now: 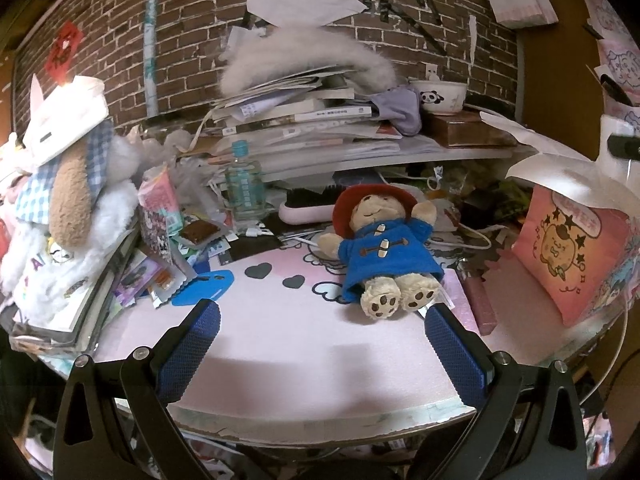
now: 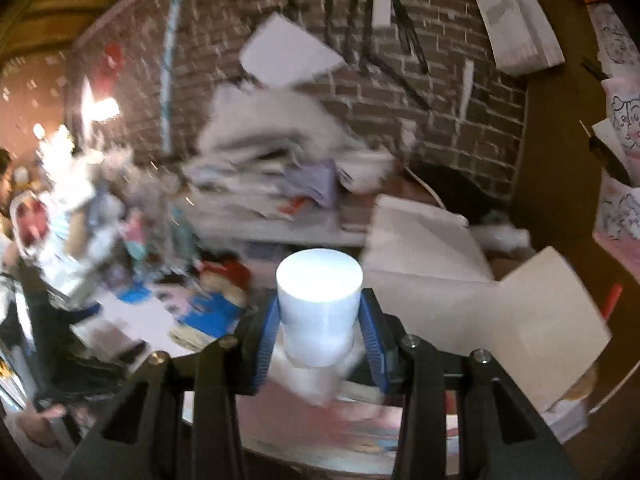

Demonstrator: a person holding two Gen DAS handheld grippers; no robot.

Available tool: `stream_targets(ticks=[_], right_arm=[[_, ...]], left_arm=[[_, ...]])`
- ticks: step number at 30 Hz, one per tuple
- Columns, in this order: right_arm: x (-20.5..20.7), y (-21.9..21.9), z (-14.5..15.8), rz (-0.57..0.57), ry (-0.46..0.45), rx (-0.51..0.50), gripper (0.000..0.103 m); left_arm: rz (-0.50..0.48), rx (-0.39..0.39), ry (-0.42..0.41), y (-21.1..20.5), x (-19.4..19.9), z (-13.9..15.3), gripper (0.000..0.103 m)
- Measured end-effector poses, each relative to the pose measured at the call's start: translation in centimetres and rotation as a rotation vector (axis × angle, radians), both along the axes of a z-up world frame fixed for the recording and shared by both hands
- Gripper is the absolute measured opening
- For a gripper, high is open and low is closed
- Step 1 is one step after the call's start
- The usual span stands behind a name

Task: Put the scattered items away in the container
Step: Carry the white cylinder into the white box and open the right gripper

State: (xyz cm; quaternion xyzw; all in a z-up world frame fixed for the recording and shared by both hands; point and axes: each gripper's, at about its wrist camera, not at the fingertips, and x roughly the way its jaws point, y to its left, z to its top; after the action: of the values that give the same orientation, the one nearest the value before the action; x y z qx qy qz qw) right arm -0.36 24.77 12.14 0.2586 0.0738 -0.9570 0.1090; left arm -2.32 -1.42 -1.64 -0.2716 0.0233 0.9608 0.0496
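While your right gripper clamps the white bottle, your left gripper sits spread, empty. Bear lies just beyond it.

Blue-coated, red-hatted bear; white bottle.

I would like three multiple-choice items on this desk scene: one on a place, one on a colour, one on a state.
1. Where does the teddy bear lie?
A. on the pink mat
B. on the book pile
C. in the bowl

2. What colour is the bear's coat?
A. green
B. blue
C. yellow

3. How is the right gripper?
A. open and empty
B. shut on a white bottle
C. shut on the bear

Key: 1 A, it lies on its back on the mat; 2 B, the coat is blue under a red hat; 3 B, the pads clamp the white bottle.
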Motion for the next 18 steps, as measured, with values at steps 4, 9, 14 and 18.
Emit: stream_targets(ticks=[4,9,14,18], right_arm=[[-2.8,2.2,-0.4,-0.041,-0.141,0.044,0.037],[-6.4,4.7,-1.5,-0.074,-0.323,0.061,0.037],[-9.4,5.3,-3.4,-0.058,-0.493,0.114,0.037],[-11.2,5.5,-5.5,-0.055,-0.603,0.168,0.037]], left_arm=[[0.001,0.001,0.001,0.0,0.0,0.0,0.103],[0.001,-0.001,0.0,0.0,0.0,0.0,0.103],[0.002,0.003,0.0,0.0,0.0,-0.2,0.103],[0.001,0.003,0.001,-0.1,0.0,-0.1,0.103]])
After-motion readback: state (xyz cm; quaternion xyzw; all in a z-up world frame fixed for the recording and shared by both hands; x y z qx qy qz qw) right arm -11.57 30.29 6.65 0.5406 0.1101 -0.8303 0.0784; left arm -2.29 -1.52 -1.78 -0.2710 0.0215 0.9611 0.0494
